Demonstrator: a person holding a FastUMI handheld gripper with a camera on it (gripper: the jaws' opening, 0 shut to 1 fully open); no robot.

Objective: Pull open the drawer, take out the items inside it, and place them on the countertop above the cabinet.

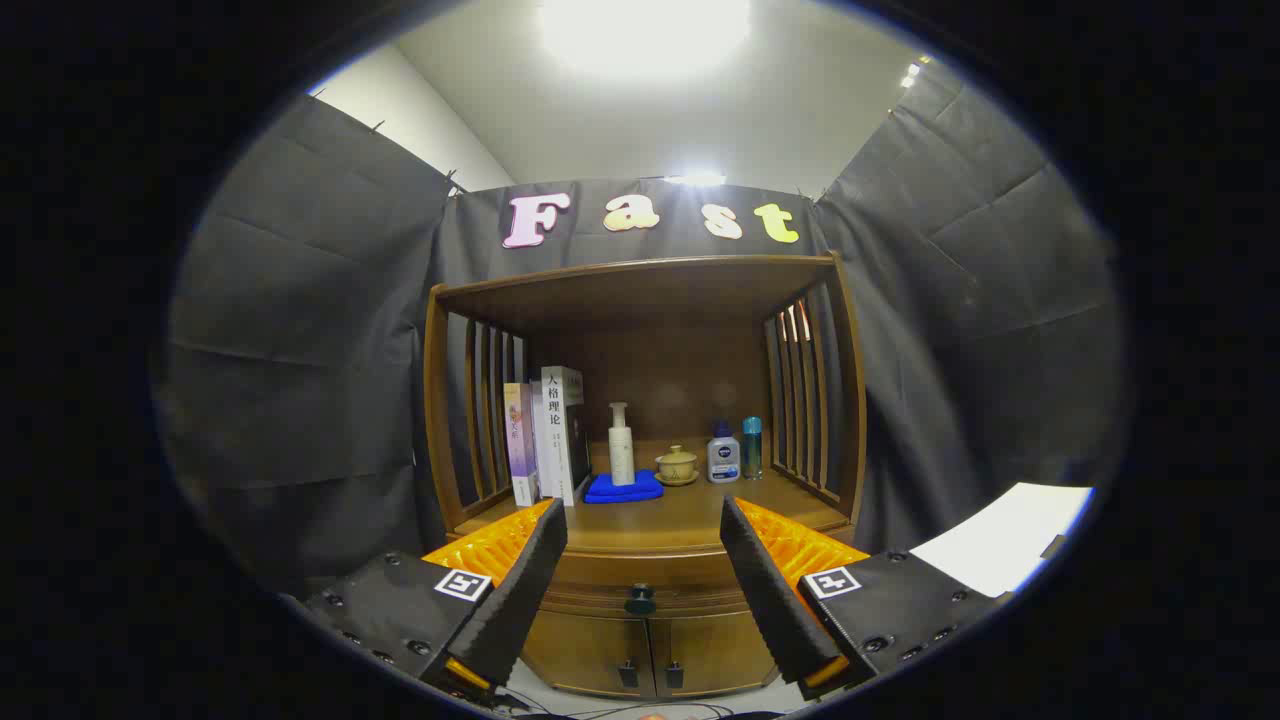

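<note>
Tongs [640,560] released, fingers spread wide, nothing between them. Drawer [640,585] closed; its knob [640,599] sits ahead, between the fingers, below the bench [680,525].

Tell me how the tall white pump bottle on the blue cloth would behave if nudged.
The white pump bottle looks tall and narrow, so it probably tips easily. The folded blue cloth beneath gives a soft footing, likely less steady. The hand-held gripper is open, well short of it.

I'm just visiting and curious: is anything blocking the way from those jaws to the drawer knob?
Nothing visible does. The gripper is open, and the drawer knob sits in the gap between its jaws, a little beyond them, on the closed drawer. The books, bottles and cup stand higher, on the countertop.
</note>
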